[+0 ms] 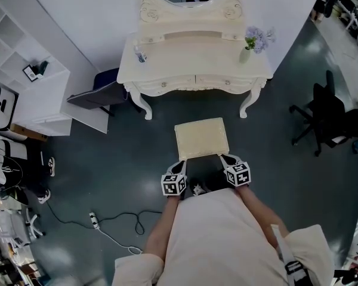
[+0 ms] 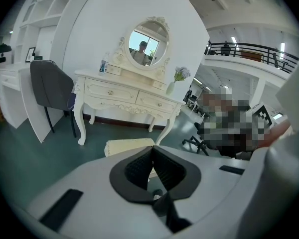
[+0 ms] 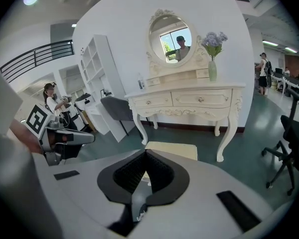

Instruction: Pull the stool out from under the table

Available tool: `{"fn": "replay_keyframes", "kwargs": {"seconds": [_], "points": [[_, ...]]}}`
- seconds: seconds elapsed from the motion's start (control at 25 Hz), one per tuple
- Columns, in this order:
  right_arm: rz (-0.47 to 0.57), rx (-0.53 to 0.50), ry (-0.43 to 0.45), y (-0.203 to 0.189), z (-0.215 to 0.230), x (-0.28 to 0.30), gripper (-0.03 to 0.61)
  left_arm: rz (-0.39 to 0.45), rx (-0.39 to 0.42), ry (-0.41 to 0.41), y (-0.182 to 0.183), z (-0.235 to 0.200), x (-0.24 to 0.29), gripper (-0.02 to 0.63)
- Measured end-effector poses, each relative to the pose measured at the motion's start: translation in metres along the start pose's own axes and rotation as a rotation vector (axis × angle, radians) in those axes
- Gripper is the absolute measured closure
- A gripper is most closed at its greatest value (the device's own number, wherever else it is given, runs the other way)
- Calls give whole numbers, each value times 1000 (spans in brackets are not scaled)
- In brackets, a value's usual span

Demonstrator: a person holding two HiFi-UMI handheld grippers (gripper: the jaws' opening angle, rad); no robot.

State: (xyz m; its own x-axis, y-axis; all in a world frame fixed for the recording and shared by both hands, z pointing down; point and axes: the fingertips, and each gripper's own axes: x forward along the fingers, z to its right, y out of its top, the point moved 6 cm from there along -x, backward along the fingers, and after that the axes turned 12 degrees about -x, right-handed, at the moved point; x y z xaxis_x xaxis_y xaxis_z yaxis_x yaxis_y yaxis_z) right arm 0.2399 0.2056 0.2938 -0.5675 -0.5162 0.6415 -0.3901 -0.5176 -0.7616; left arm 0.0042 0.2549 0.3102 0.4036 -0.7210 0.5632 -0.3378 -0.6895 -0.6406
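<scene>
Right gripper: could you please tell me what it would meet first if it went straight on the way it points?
Most likely the cream stool, whose near edge lies just past the right gripper's shut jaws; whether they already touch it is unclear.

A: Floor [image 1: 137, 157], entry?
B: Dark, glossy. Stool [image 1: 201, 138] stands just ahead of left gripper [image 1: 180, 163] and right gripper [image 1: 224, 157]; dressing table [image 1: 191, 55] beyond it. Power strip [image 1: 93, 220] lies left of and behind them.
A: Tabletop?
B: Flower vase [image 1: 244, 53] far right; small bottle [image 1: 141, 56], probably, far left.
</scene>
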Motion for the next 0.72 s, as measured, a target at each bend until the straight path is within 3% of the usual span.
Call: {"fn": "replay_keyframes", "kwargs": {"seconds": [0.72], "points": [[-7, 61, -25, -8, 7, -3, 535, -31, 46, -10, -3, 6, 3, 597]]}}
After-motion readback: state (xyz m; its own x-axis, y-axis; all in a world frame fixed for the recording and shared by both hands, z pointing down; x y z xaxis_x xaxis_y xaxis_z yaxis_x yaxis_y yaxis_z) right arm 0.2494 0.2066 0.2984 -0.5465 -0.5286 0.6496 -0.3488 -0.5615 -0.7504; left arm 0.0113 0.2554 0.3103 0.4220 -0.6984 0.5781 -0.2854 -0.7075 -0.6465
